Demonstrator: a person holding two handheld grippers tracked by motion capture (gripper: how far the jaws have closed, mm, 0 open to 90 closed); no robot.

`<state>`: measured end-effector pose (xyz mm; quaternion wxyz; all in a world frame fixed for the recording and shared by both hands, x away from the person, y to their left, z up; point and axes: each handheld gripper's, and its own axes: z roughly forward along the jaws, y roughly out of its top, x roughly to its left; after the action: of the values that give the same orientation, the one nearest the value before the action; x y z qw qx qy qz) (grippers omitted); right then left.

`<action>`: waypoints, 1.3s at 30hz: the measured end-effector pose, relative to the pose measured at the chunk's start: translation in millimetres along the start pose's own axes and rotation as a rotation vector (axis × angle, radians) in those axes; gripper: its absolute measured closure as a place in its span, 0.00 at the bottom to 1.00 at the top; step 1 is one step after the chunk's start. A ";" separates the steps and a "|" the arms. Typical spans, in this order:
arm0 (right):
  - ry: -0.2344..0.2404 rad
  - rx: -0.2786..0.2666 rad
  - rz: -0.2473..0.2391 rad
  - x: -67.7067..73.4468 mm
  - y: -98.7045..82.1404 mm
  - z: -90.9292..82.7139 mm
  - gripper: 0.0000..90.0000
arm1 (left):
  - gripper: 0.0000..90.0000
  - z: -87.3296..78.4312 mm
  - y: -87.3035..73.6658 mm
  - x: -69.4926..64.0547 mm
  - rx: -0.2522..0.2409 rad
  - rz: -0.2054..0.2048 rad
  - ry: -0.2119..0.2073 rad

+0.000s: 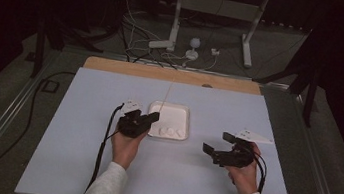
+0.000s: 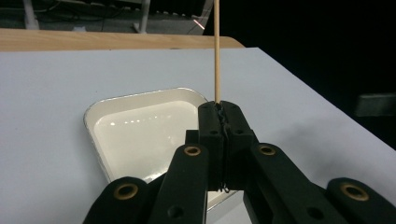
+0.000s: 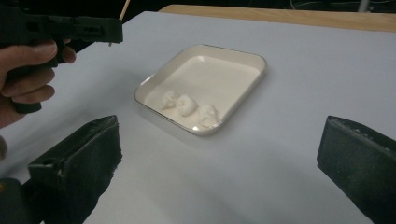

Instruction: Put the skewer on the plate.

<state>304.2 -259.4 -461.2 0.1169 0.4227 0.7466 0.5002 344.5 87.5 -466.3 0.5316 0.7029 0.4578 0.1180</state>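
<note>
Right claw (image 1: 214, 148) hovered nearest, jaws spread wide, empty, apparently readied to pick up. Left claw (image 1: 155, 117) clamped shut on thin wooden skewer (image 2: 216, 51), held upright, seemingly for spearing. Beyond, white tray (image 3: 243, 57) rested on pale bench (image 1: 80, 130); three white lumps (image 3: 189, 106) lay along its near edge.

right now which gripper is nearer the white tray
Left. The left gripper, shut on a wooden skewer, sits at the tray's near-left edge. The right gripper, jaws open, is off to the tray's right, apart from it.
</note>
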 end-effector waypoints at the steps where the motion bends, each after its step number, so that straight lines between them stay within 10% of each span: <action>1: -0.003 -0.004 0.005 -1.4 -1.2 -3.5 0.00 | 1.00 2.0 -0.2 -0.1 0.002 -0.005 0.002; 15: -0.035 -0.079 0.061 -16.3 -4.0 -43.3 0.00 | 1.00 27.8 -9.6 0.9 0.054 -0.044 0.056; 39: -0.046 -0.076 0.045 -16.3 -4.7 -44.9 0.00 | 0.99 47.6 -33.7 12.2 0.171 -0.146 0.175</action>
<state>285.0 -301.3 -448.0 0.1385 0.4460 0.7147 0.5207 364.8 67.1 -518.4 0.4348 0.6975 0.5606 0.1004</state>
